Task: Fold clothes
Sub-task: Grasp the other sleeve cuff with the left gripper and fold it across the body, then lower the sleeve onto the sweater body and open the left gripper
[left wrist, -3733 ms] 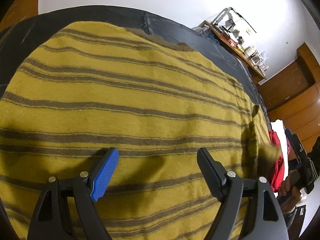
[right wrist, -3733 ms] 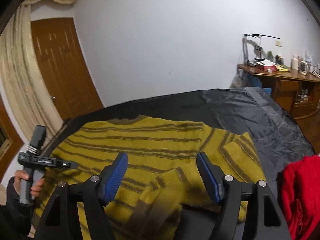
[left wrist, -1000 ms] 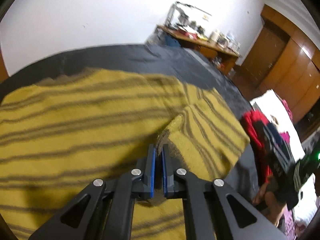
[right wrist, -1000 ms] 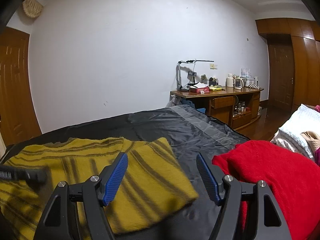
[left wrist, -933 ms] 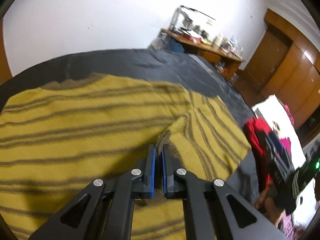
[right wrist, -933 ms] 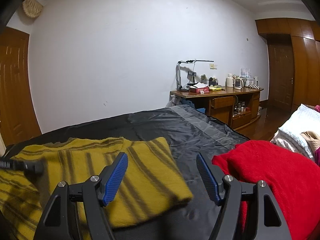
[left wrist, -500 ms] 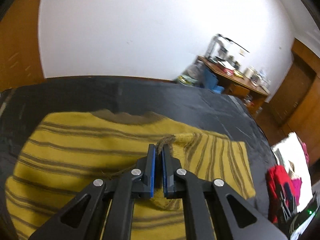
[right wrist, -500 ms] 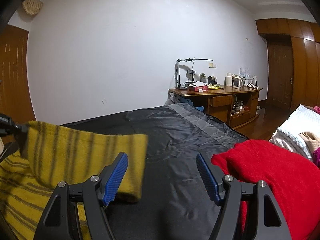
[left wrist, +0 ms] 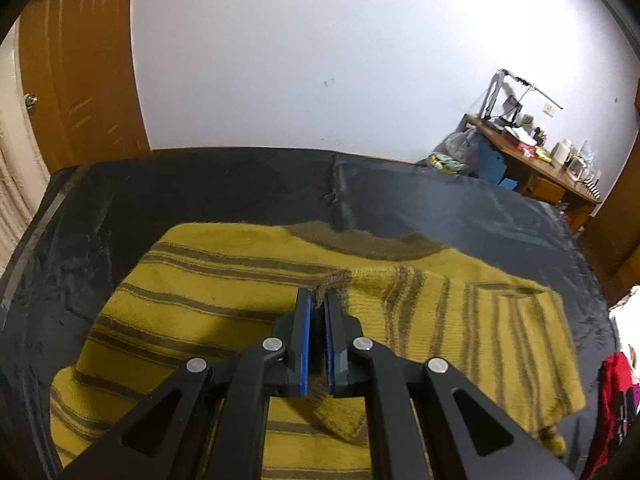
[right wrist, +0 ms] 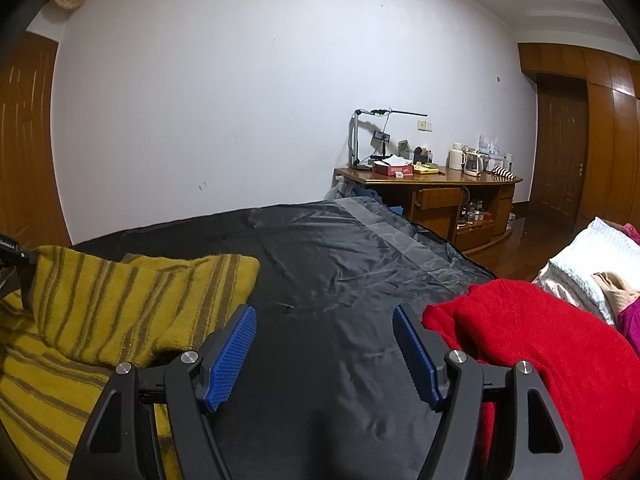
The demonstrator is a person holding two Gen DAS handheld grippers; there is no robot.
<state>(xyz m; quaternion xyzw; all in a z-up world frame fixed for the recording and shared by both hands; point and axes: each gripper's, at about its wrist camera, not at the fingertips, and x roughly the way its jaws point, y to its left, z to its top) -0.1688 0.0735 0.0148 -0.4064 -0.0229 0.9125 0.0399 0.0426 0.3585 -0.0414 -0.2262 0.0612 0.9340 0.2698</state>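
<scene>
Sleeve cuff point(left wrist: 330, 282) clamped in left hand-held gripper point(left wrist: 316, 334), lifted over yellow striped sweater point(left wrist: 200, 320) on the bed point(left wrist: 440, 208). Right hand-held gripper point(right wrist: 324, 354) open, empty. Carry sleeve across chest, keep it taut, lay flat, then release.

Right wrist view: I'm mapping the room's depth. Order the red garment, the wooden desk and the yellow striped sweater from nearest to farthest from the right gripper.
1. and 2. Red garment, right of the right gripper, and yellow striped sweater, left: too close to call.
3. Wooden desk, against the far wall.
</scene>
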